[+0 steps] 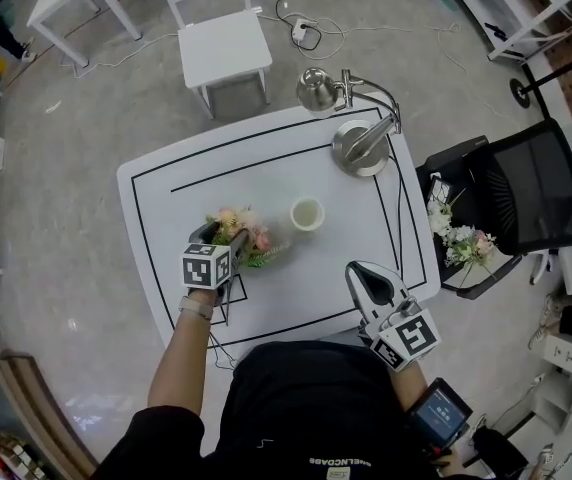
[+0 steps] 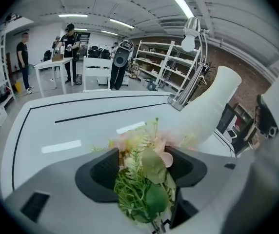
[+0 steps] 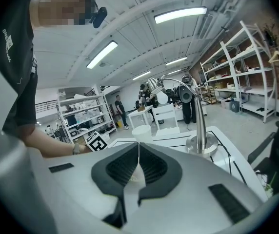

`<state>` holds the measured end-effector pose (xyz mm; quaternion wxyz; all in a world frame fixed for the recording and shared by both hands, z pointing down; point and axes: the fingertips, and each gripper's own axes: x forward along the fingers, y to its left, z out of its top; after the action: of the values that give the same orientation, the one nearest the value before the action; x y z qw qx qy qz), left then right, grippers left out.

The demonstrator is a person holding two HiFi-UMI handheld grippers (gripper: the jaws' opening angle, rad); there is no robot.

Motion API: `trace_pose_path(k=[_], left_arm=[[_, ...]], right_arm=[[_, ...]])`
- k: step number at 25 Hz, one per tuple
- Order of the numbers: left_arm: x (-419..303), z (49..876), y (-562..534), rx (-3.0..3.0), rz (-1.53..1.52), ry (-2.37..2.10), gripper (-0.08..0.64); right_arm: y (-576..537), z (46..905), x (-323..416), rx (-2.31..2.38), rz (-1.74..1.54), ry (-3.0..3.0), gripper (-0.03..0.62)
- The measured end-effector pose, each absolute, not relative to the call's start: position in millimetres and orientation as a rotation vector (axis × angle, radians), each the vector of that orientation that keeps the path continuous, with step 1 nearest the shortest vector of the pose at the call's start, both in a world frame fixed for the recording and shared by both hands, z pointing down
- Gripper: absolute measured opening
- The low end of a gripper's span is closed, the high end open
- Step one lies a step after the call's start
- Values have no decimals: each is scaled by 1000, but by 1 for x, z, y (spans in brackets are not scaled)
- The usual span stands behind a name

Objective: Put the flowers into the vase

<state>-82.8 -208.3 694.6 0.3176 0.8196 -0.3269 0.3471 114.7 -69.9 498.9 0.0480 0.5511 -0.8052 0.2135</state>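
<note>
Left gripper [image 2: 144, 165] stands with jaws wide apart astride the small bunch of artificial pink flowers with green fern leaves [image 2: 140, 172]; the pads do not visibly press on it. The bunch lies on the white desk with black border lines [image 1: 266, 158], just left of the white round vase [image 1: 307, 213], and does not touch it. Right gripper [image 3: 138, 165] is closed on nothing, nearer the person than the vase.

Handling, as judged: the bunch is light, soft and springy; blooms crush easily. Take hold low on the gathered stems and foliage, not on the petals.

The vase stands upright, mouth open, interior apparently empty.
</note>
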Motion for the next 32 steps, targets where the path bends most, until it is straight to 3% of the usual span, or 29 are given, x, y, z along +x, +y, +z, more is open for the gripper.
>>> trace_pose_path(k=[7,17,32], left_arm=[[-84,699,-210,2147,894,-849,239],[-91,684,-213,2160,839,-898,65],[-85,629,-219,2276,655,-981,49]], right_arm=[[-70,502,118,1694,653,-2440,12],[-68,502,119,1705,655,-2442,12],[-55,493,125,1729,622,-2461,12]])
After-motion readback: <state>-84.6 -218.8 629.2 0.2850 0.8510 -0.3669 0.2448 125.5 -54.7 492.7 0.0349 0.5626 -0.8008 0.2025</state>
